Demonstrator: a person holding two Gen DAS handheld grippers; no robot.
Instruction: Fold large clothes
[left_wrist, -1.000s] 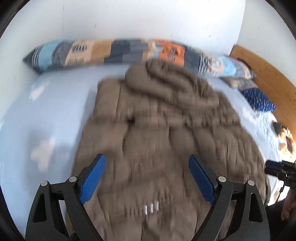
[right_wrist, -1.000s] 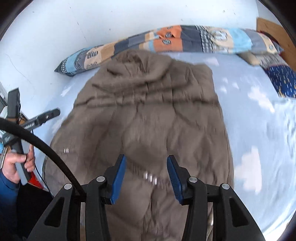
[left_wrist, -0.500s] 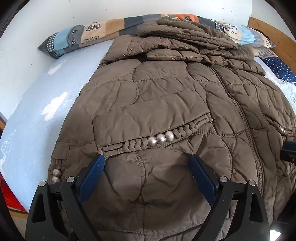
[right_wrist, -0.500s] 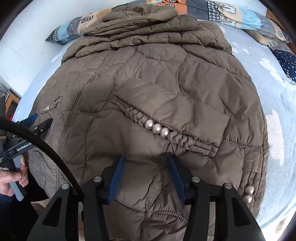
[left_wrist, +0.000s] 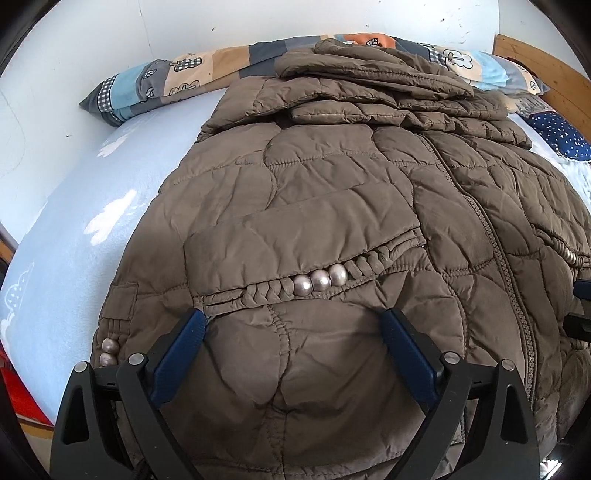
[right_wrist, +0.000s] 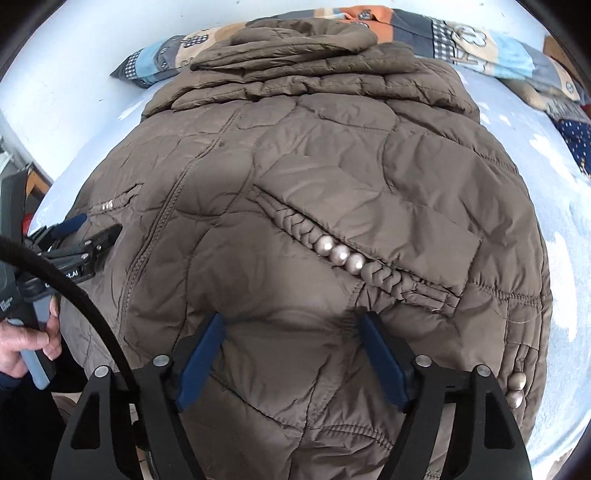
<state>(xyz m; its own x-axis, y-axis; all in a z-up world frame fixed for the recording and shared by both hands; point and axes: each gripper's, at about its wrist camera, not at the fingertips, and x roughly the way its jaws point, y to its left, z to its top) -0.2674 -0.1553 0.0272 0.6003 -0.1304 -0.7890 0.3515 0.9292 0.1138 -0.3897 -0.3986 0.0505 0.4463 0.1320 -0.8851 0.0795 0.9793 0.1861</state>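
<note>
A brown quilted jacket lies front up on the bed, zipper closed, its hood folded at the far end. My left gripper hovers low over the hem below the left pocket's silver beads. Its jaws are opening, with fabric bulging between the blue pads but not pinched. My right gripper sits over the hem on the jacket below the other pocket's beads. Its jaws are opening too, astride the fabric without pressing it. The left gripper also shows at that view's left edge.
The light blue sheet with white clouds covers the bed. A patchwork pillow lies along the white wall, a dark blue dotted cushion by the wooden headboard. A person's hand holds the left gripper's handle.
Both grippers came down close over the jacket's lower front, so it fills both views. The right jaws spread much wider; the left jaws widened slightly.
</note>
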